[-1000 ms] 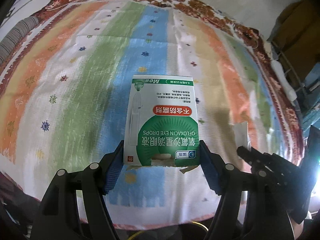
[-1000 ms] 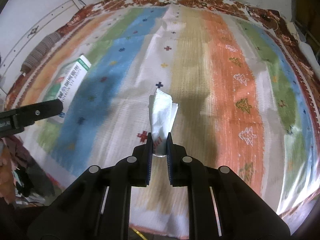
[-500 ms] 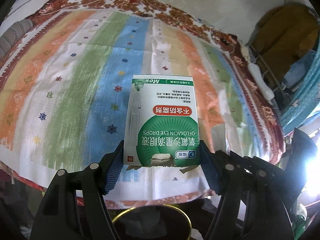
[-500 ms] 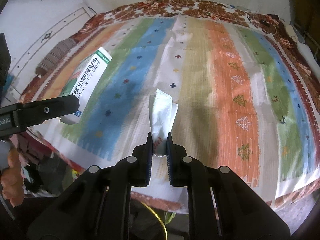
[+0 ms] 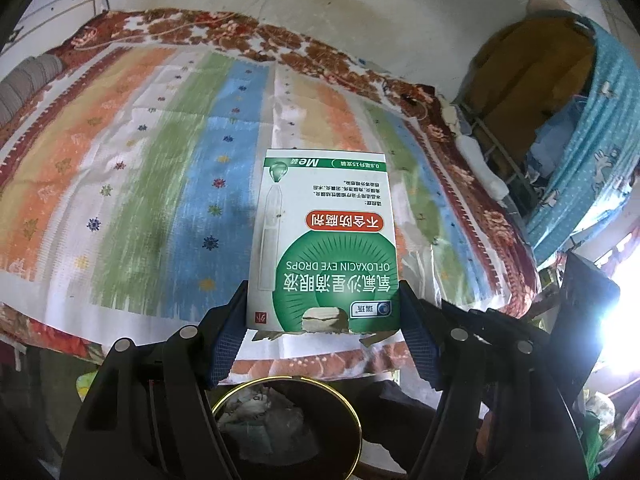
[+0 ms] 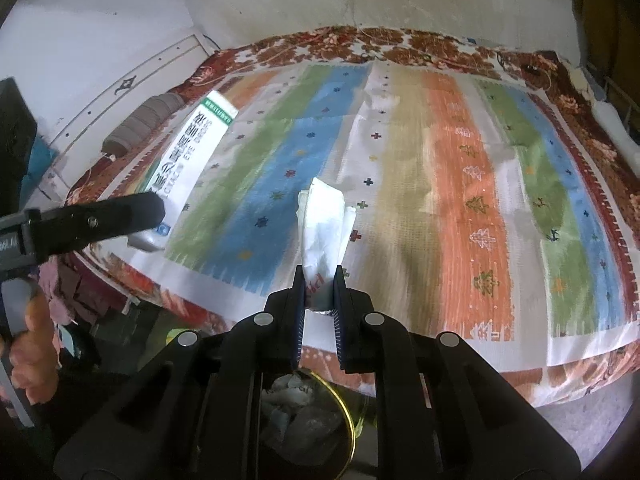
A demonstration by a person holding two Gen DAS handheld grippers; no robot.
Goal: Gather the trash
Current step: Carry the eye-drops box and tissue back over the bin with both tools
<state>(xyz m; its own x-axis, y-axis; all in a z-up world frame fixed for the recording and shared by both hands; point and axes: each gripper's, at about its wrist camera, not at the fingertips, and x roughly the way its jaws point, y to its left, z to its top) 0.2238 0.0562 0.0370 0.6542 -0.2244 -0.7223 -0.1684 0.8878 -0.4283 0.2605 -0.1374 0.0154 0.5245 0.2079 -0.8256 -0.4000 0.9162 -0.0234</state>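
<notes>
Left tongs: the left gripper is clamped across the width of an eye-drops box, a blue pad pressing on each side edge near its torn lower end.
Right tongs: the right gripper is pinched nearly together on a crumpled white wrapper, which sticks out toward 12 o'clock past the fingertips.
Box axis: the long side runs from 6 to 12 o'clock along the fingers, printed face toward the camera, held clear above the striped bedspread.
Bin in left view: a dark trash bin with a gold rim sits at 6 o'clock, directly under the box and between the two arms of the tool; paper scraps already lie inside.
Bin in right view: the same gold rim shows at 6 o'clock, just below and slightly toward 5 o'clock of the wrapper.
Left tool seen from right: its dark finger and the box lie at 9 to 10 o'clock, with the person's hand gripping the handle at 8 o'clock.
Key relation: both pieces hang above the bin mouth or close to it; neither hand looks clearly nearer.
Likely step: carrying both to the bin, release still to come.
Risk: the light wrapper may cling to the pads or drift past the rim.
</notes>
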